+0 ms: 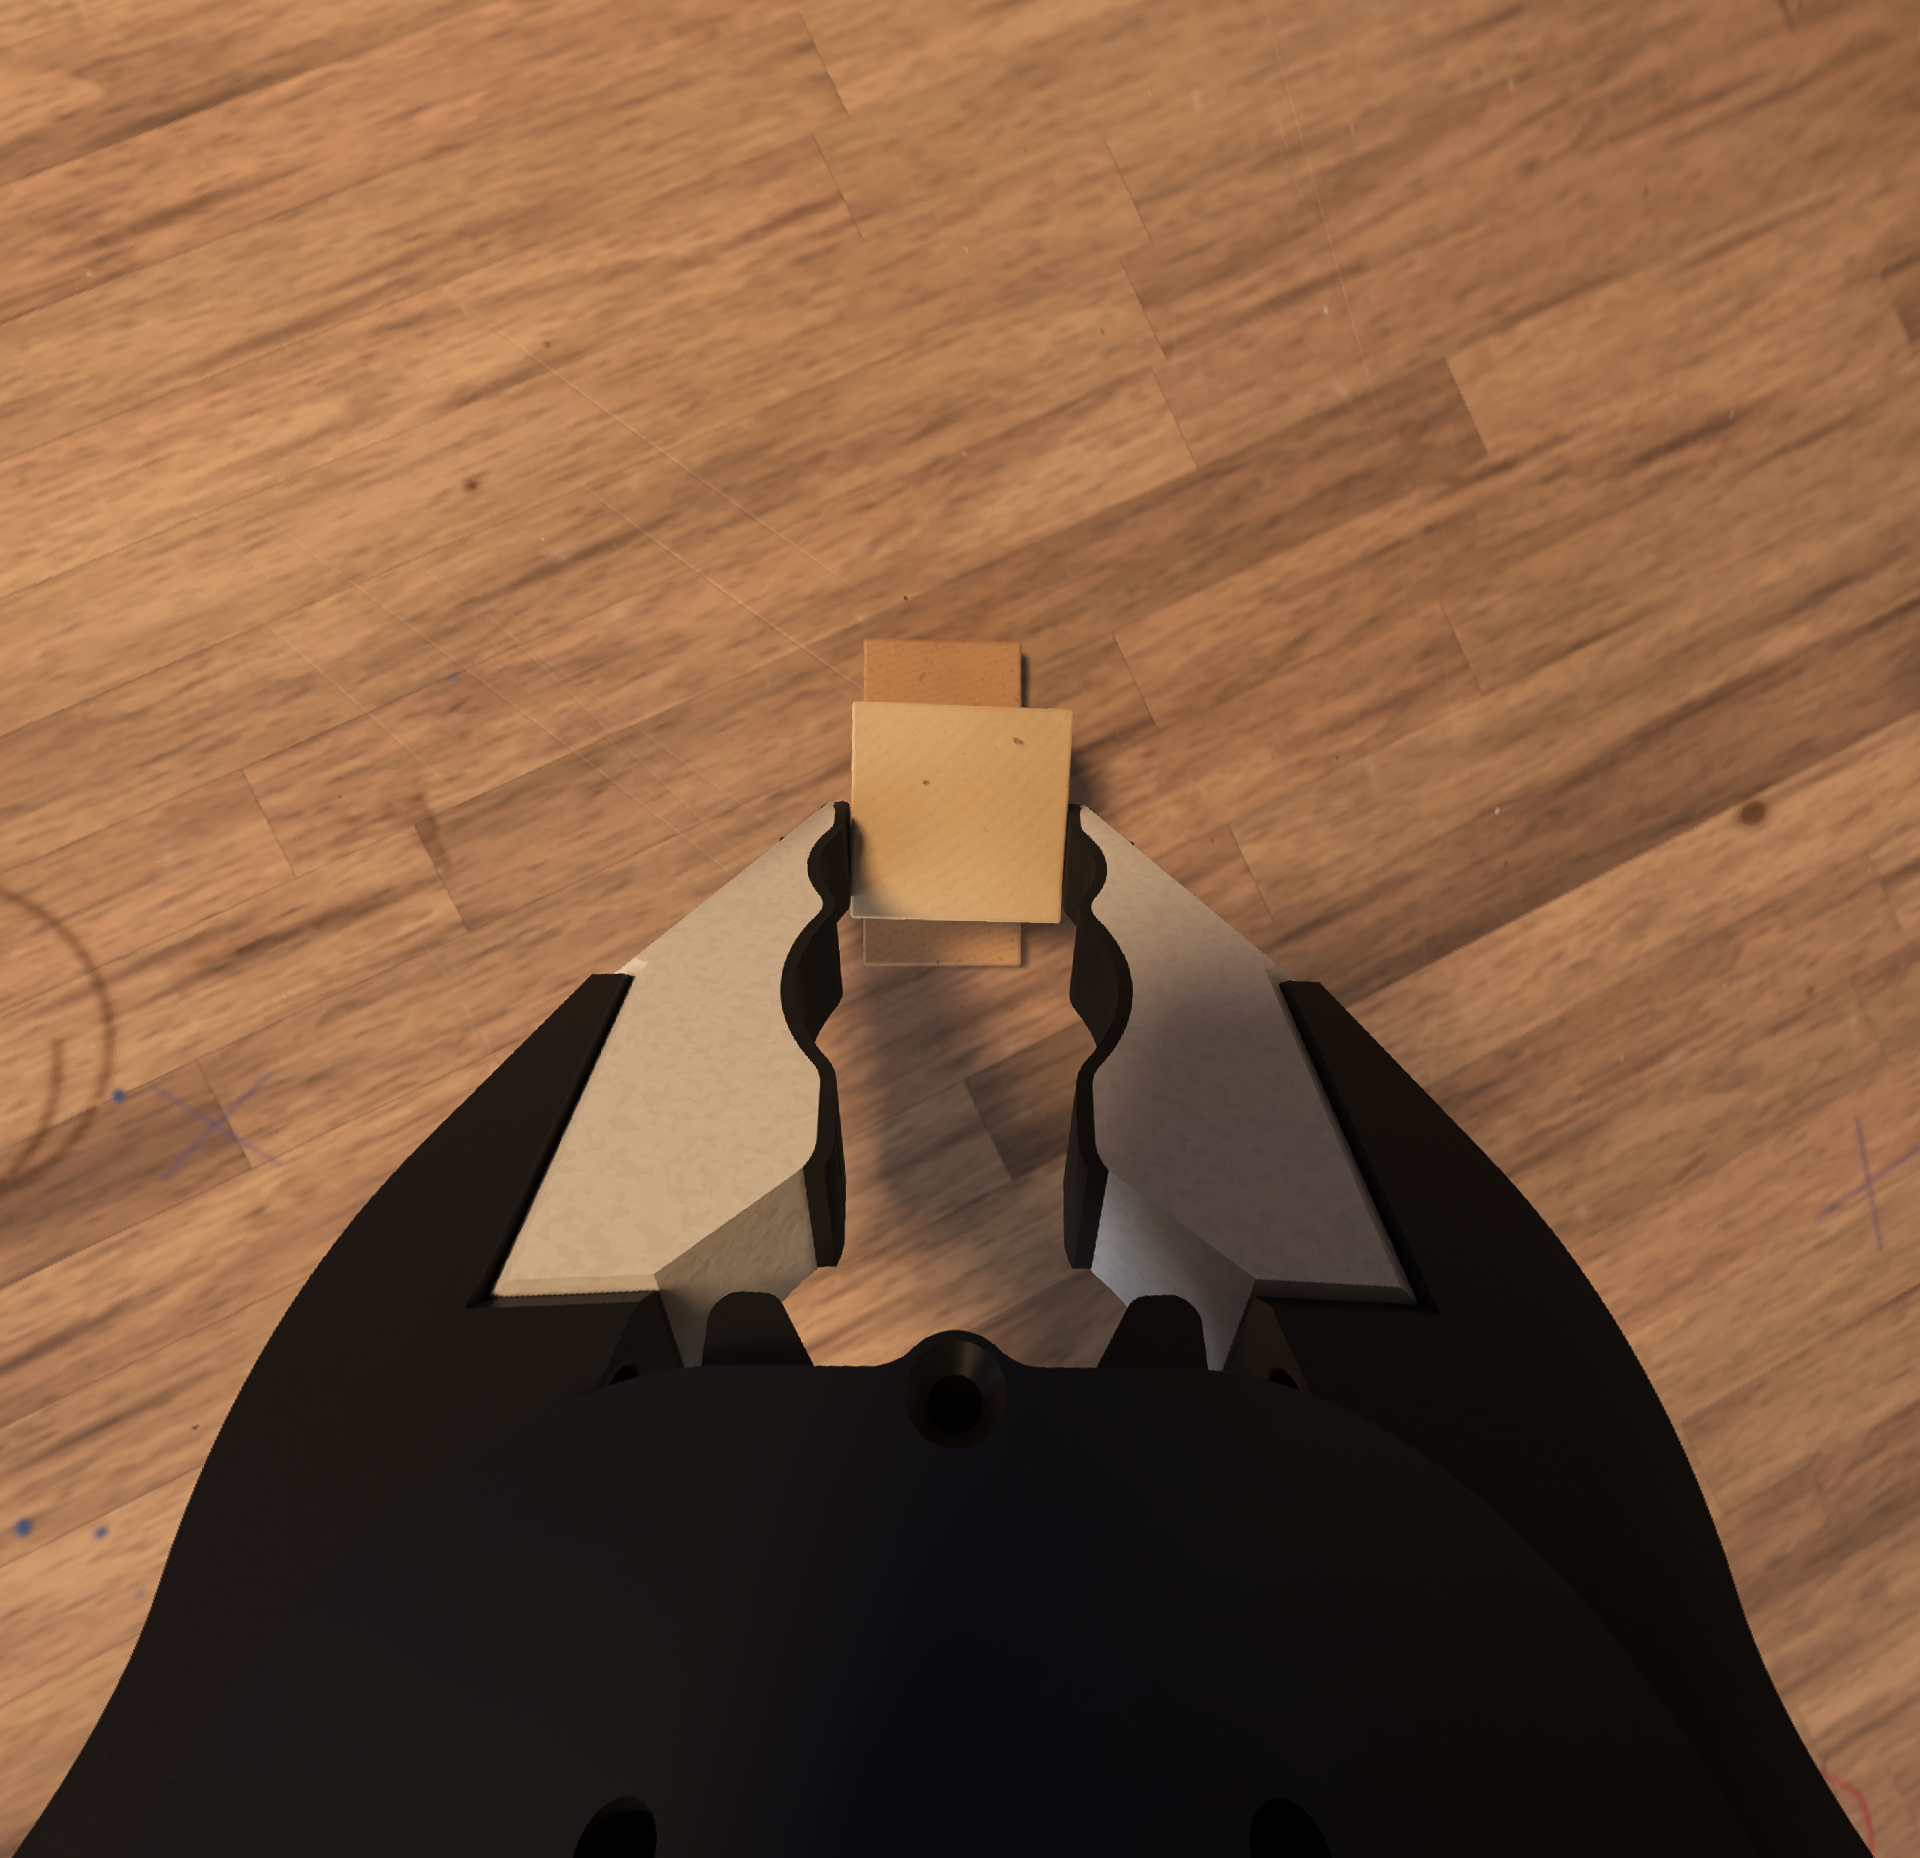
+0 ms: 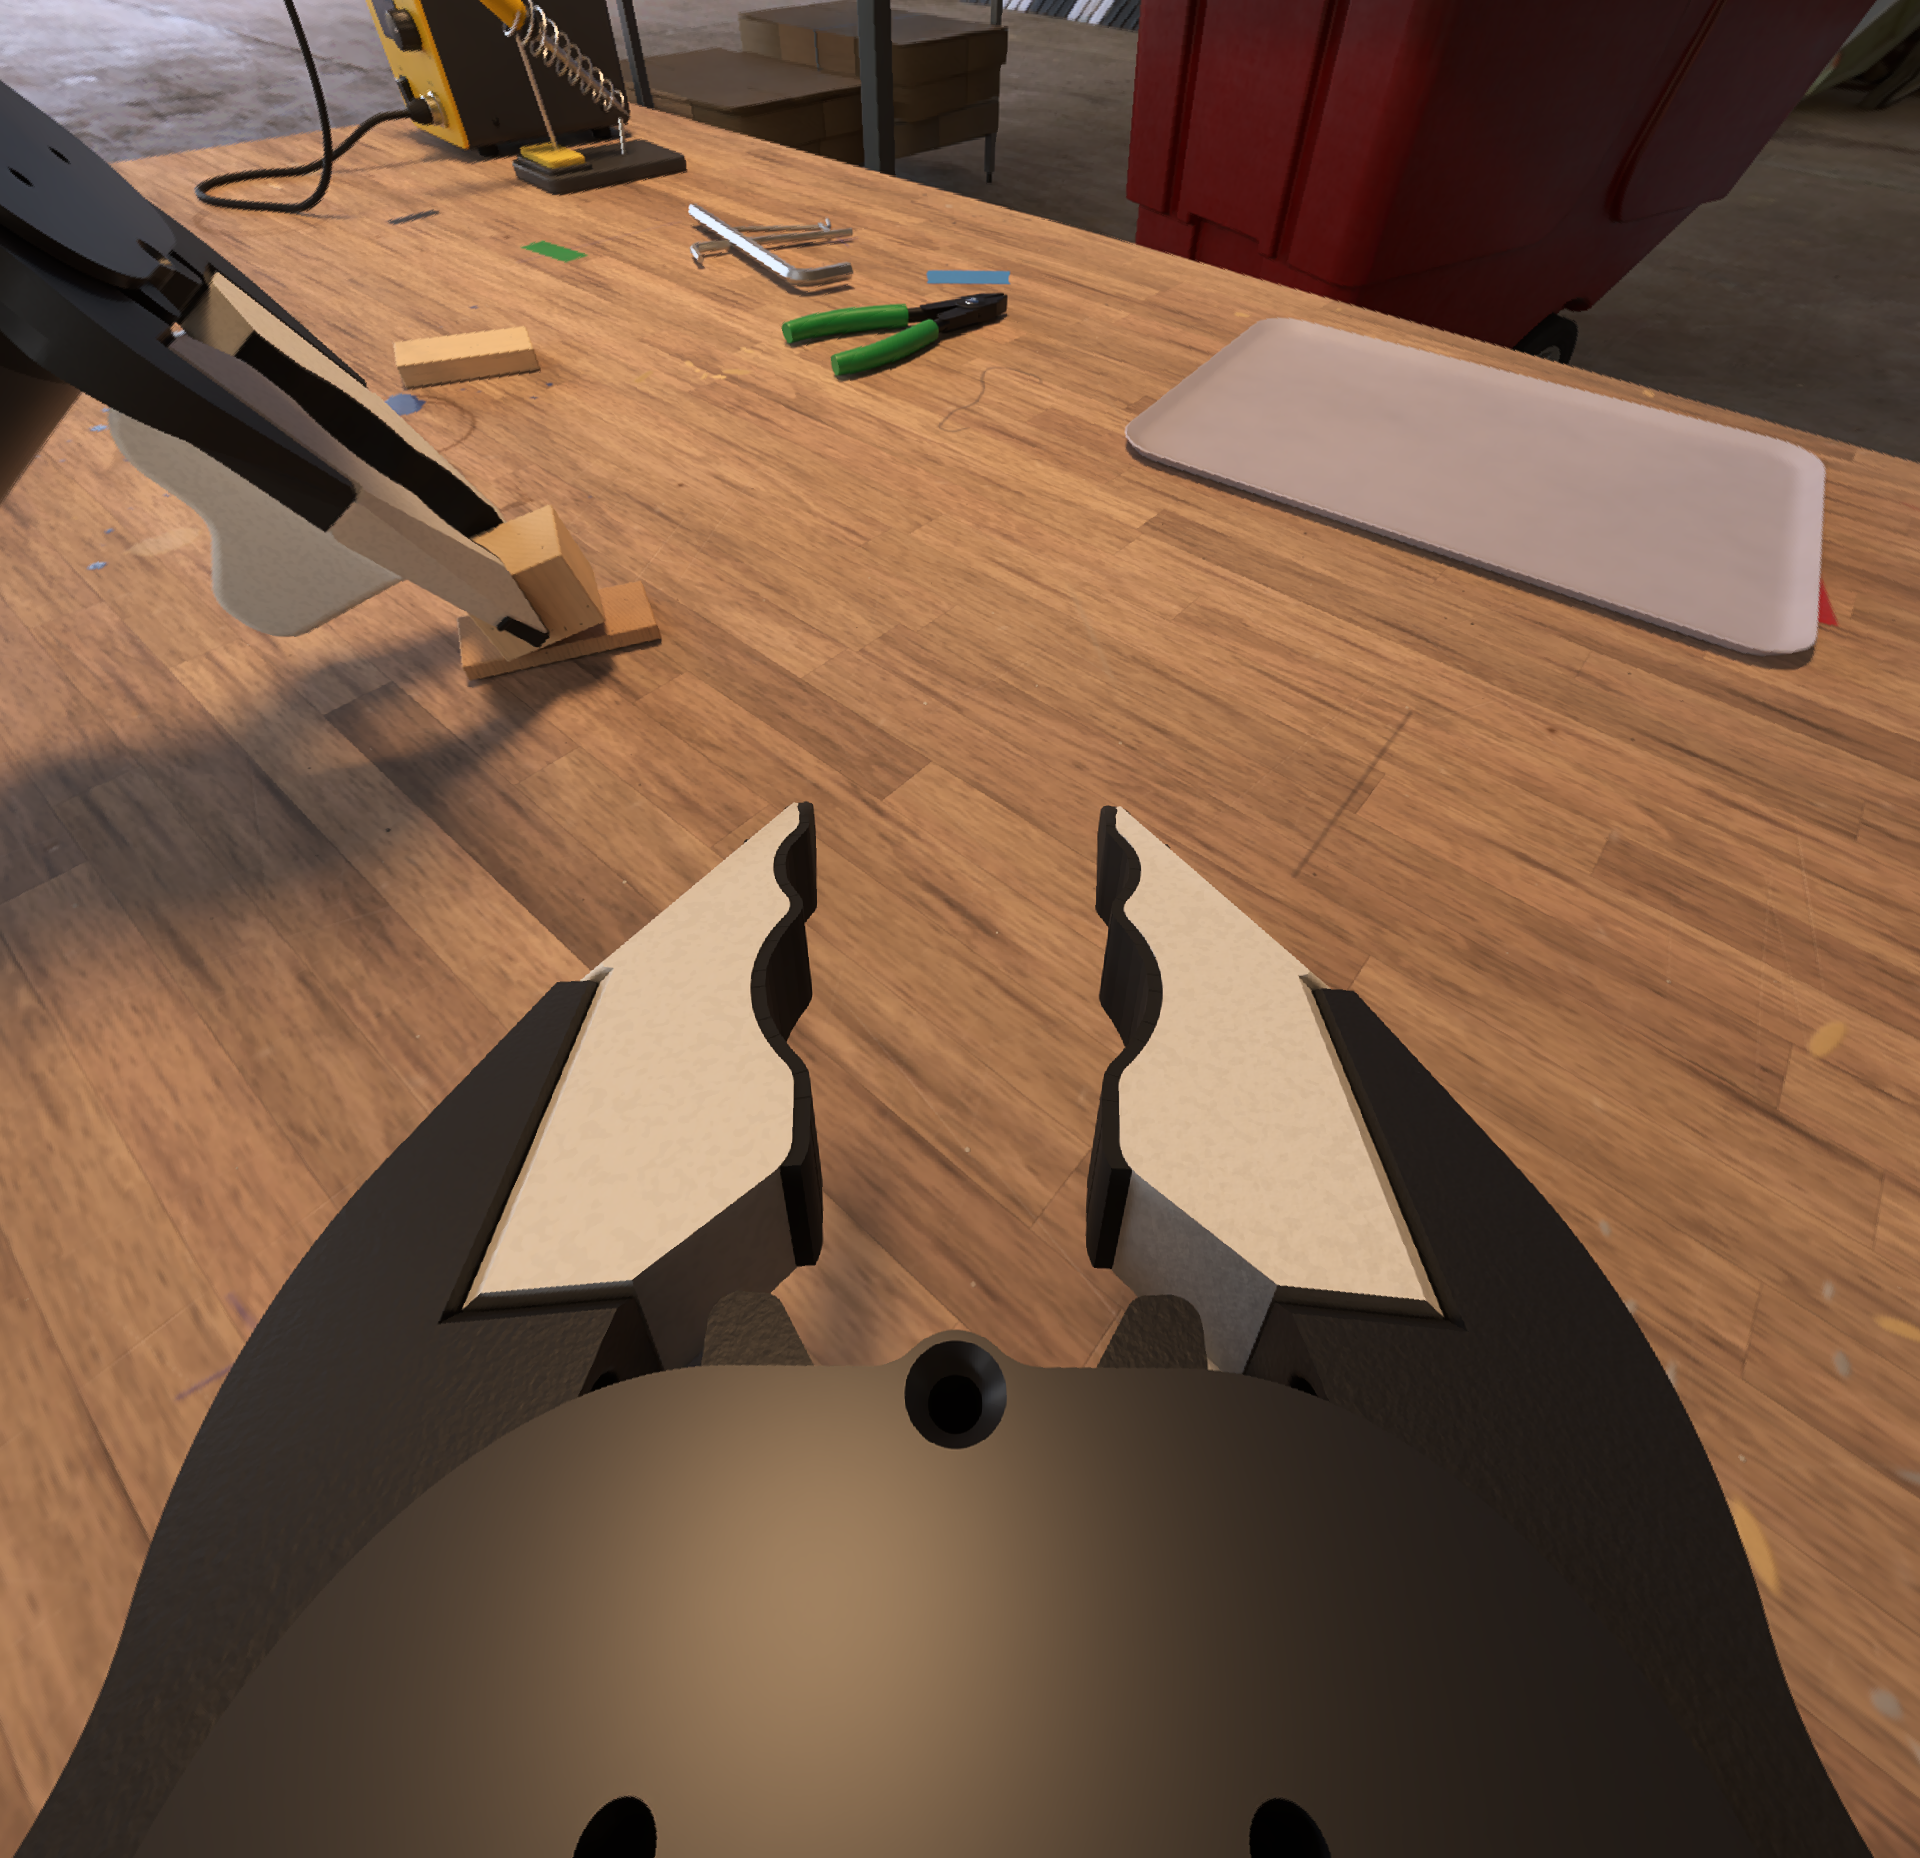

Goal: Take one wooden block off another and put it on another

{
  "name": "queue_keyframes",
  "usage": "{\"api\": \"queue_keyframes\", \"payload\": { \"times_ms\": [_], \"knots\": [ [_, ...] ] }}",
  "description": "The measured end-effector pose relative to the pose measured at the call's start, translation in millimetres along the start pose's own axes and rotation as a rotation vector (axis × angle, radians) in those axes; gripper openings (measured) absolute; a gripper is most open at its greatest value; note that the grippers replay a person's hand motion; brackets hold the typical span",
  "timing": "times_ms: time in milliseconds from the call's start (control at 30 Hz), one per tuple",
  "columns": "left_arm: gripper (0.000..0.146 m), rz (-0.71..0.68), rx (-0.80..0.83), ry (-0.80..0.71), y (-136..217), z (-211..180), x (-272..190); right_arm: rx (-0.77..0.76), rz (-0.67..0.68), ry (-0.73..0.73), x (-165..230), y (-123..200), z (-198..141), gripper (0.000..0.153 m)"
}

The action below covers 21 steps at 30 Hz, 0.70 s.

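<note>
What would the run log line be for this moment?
left tool: shut on pale block | pale block: atop flat darker block | right tool: open, empty | third block: apart on table

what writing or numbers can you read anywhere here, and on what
None can be read.
Yellow soldering station: dark marks on its front, too small to read.
Table: pen crosses and scribbles only, no words.
Blocks, pliers, tray: bare.

Pale, smooth matt wooden block (image 1: 958,811) on a darker thin wooden slab (image 1: 940,672); planked workbench (image 1: 1351,354) with visible grain. At 12 o'clock in the right wrist view, glossy green-handled pliers (image 2: 891,330) and bright metal hex keys (image 2: 769,245); at 2 o'clock, a smooth matt tray (image 2: 1496,478).
</note>
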<state>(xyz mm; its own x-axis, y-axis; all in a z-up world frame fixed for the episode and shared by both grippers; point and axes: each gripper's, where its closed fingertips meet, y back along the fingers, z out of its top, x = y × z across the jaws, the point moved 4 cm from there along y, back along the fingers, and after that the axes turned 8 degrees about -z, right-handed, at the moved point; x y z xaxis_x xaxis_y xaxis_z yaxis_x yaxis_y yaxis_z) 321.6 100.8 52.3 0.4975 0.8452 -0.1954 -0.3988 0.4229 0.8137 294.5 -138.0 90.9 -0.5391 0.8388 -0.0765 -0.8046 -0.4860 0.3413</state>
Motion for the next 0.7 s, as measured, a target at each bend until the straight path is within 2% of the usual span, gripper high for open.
{"api": "queue_keyframes", "payload": {
  "times_ms": [133,167,233,333,500,700],
  "knots": [
    [0.041,-0.018,-0.019,0.025,-2,3,2,-0.003,-0.002,-0.006,-2,1,0,0.054],
    [0.048,-0.018,-0.025,0.028,-2,3,3,-0.002,-0.002,-0.006,-2,1,0,0.054],
    [0.073,-0.030,-0.043,0.025,1,2,0,-0.001,-0.001,-0.006,-2,1,1,0.054],
    [0.084,-0.034,-0.103,0.009,18,-6,-10,-0.009,-0.003,-0.004,-2,2,3,0.054],
    [0.087,0.009,-0.389,-0.054,73,-34,-32,-0.013,-0.001,-0.002,-1,3,3,0.055],
    [0.101,0.146,-0.747,0.018,123,-85,-39,-0.010,-0.003,0.002,1,3,2,0.055]
  ]
}}
